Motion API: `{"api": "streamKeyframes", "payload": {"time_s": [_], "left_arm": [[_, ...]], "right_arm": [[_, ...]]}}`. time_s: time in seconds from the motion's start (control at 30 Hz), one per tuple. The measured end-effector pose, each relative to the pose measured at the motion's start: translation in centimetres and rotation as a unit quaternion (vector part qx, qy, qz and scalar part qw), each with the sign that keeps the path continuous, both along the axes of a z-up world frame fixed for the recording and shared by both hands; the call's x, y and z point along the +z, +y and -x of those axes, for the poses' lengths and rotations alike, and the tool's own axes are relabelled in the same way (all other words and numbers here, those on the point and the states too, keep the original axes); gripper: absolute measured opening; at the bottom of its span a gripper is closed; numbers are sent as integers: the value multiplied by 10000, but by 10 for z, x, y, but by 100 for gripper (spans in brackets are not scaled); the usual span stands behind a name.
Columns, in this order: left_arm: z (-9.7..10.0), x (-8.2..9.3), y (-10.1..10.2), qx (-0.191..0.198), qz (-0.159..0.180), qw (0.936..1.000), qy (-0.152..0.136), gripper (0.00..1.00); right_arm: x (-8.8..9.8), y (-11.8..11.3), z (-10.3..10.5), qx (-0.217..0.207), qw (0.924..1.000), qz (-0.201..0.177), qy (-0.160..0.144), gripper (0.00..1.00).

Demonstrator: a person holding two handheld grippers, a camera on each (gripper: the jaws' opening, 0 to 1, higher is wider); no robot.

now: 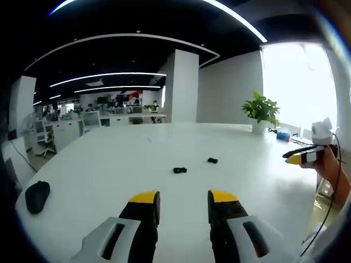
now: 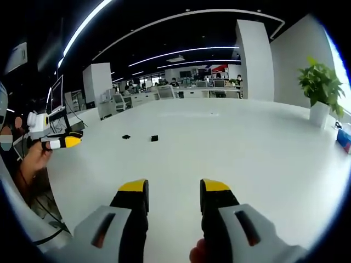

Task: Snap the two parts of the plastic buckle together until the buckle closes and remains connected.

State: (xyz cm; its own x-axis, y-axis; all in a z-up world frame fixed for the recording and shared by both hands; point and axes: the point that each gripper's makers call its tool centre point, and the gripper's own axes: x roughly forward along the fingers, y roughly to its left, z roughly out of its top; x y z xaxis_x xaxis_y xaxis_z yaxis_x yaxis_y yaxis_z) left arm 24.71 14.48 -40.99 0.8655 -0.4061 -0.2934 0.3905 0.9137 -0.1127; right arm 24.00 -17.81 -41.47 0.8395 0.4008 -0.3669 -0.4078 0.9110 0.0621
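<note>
Two small black buckle parts lay apart near the middle of the white table; the left claw was open and empty; the right claw was open too.

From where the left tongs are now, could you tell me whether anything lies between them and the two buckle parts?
Nothing visible does. The left tongs are open above bare white table, and the two buckle parts lie apart farther ahead. The dark object sits off to the side.
</note>
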Motion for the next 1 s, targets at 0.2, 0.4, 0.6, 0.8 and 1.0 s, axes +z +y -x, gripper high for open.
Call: {"api": "streamKeyframes", "payload": {"time_s": [0.2,0.4,0.6,0.8,1.0], "left_arm": [[-1,1,-1,-6,1,10000,-6,35],[-3,1,-1,-18,-11,10000,-6,35],[-4,1,-2,-32,-12,10000,-8,35],[-5,1,-1,-17,-11,10000,-11,35],[-11,4,-2,-39,-27,10000,-42,35]], "right_arm": [[-1,1,-2,14,10000,-5,9,37],[0,2,-3,30,10000,-6,7,37],[1,3,-5,41,10000,-3,1,37],[-2,4,-8,60,10000,-27,28,37],[-2,7,-13,121,9999,-30,37,37]]}}
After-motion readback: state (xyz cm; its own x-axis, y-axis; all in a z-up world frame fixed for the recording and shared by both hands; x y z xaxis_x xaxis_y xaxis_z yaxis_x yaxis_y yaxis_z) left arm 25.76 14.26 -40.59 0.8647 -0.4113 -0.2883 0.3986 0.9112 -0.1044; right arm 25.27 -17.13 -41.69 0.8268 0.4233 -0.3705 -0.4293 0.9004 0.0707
